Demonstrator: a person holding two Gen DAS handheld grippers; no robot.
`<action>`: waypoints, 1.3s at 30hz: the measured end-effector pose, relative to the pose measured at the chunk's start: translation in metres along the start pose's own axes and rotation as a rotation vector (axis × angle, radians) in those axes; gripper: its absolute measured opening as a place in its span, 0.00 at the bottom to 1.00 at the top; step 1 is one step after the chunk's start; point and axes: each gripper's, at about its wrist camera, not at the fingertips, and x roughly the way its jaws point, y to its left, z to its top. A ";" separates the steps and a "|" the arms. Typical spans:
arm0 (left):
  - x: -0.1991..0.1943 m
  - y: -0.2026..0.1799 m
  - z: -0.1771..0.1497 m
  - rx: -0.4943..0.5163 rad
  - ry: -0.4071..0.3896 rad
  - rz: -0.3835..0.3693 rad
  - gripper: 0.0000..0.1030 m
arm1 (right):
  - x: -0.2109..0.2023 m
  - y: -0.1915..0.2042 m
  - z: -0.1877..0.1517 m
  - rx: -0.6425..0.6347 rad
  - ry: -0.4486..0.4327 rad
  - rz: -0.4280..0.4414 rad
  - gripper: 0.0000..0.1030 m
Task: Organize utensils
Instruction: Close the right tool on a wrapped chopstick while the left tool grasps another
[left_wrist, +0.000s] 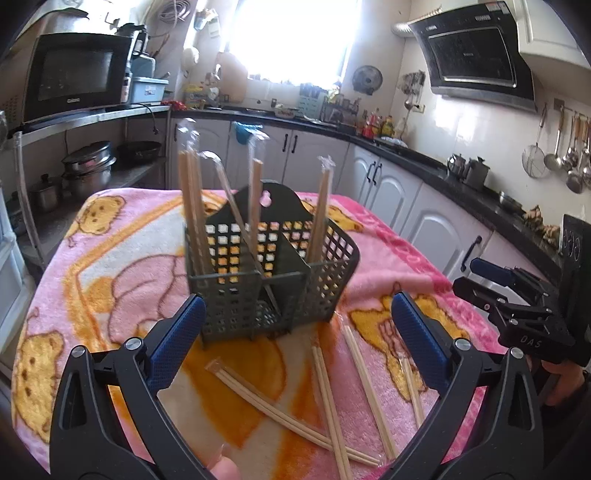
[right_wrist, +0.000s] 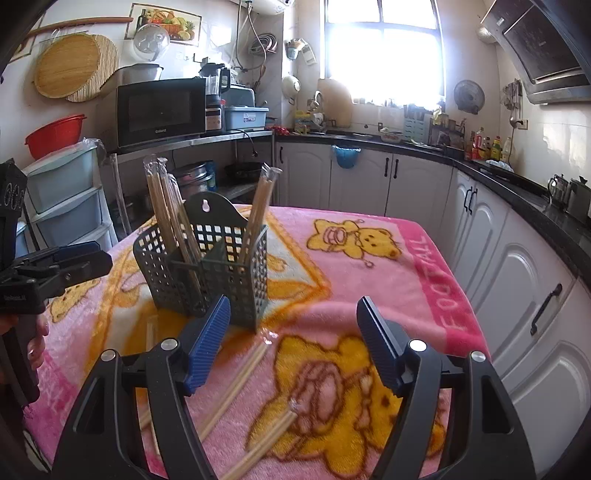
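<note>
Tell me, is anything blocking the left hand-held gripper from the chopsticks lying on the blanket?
Nothing visible. The left hand-held gripper is open above the loose chopsticks on the blanket, with only bare cloth between. The basket stands behind them, not in the way.

The pink blanket (right_wrist: 436, 258) reads "FOOTBALL" along its dark pink border. The black microwave (right_wrist: 160, 109) bears "Galanz". The right hand-held gripper (left_wrist: 476, 273) shows "DAS" on its body.
</note>
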 end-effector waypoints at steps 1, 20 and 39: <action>0.003 -0.003 -0.002 0.006 0.008 -0.001 0.90 | -0.001 -0.002 -0.002 0.001 0.007 -0.002 0.67; 0.068 -0.021 -0.035 0.040 0.209 -0.041 0.84 | 0.011 -0.014 -0.054 0.036 0.125 0.007 0.67; 0.130 -0.015 -0.047 0.019 0.388 -0.088 0.44 | 0.077 -0.017 -0.080 0.136 0.340 0.099 0.40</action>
